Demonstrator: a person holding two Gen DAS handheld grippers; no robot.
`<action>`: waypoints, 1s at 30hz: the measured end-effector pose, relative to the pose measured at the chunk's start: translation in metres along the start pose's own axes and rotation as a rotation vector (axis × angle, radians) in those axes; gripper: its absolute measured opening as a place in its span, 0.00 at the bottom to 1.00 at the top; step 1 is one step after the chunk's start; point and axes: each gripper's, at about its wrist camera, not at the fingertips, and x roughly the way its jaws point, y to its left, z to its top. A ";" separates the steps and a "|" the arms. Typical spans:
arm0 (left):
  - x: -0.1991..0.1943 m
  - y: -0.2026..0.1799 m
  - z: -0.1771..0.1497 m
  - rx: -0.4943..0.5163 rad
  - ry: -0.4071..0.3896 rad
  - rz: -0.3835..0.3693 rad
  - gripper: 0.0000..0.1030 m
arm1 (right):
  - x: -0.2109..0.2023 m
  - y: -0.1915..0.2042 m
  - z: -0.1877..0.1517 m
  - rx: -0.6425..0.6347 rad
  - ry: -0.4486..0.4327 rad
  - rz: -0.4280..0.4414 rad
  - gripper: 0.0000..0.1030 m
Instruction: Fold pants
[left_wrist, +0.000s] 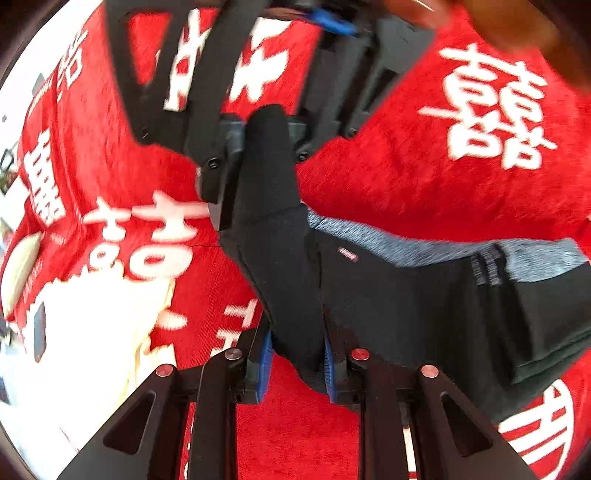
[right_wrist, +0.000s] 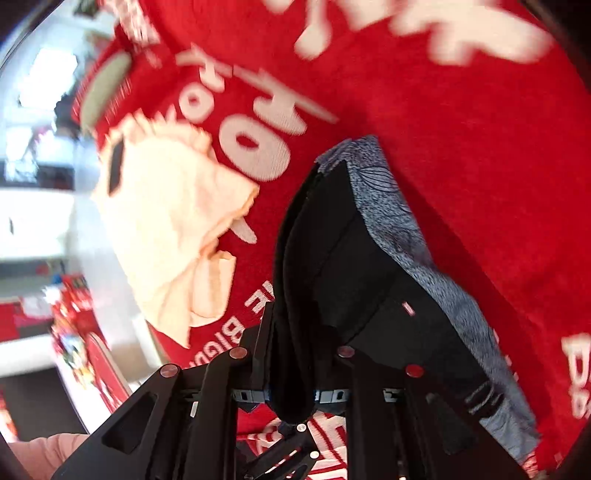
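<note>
Left wrist view: the black pants (left_wrist: 388, 295), with a heathered grey waistband (left_wrist: 424, 247) along one edge, hang bunched between the two grippers, lifted off the red cloth (left_wrist: 406, 184) beneath. A fold of the black fabric runs down into the left gripper (left_wrist: 299, 362), whose blue-padded fingers (left_wrist: 265, 360) are clamped narrowly on it. Straight ahead of that gripper, the right gripper (left_wrist: 258, 147) comes in from above and is likewise pinched on the upper end of the same fold. To the right of both, the rest of the garment trails away, its waistband uppermost.

In the right wrist view, the pants (right_wrist: 351, 258) rise from between the right gripper's (right_wrist: 291, 397) nearly closed jaws, which grasp a dark bundle of the fabric. The grey waistband (right_wrist: 406, 229) curves along the garment's right side. The picture is blurred.

Left of the right gripper, a pale cream cloth (right_wrist: 166, 229) lies crumpled on the red cloth (right_wrist: 461, 166), which bears large white characters and covers the tabletop. A bit of a person's hand (right_wrist: 37, 450) shows at the lower left edge.
</note>
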 end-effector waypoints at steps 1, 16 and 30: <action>-0.005 -0.003 0.005 0.010 -0.009 -0.007 0.23 | -0.014 -0.008 -0.010 0.018 -0.042 0.030 0.16; -0.099 -0.156 0.039 0.340 -0.112 -0.175 0.23 | -0.162 -0.144 -0.212 0.287 -0.506 0.328 0.17; -0.064 -0.315 -0.020 0.721 0.022 -0.184 0.23 | -0.099 -0.317 -0.395 0.752 -0.701 0.505 0.17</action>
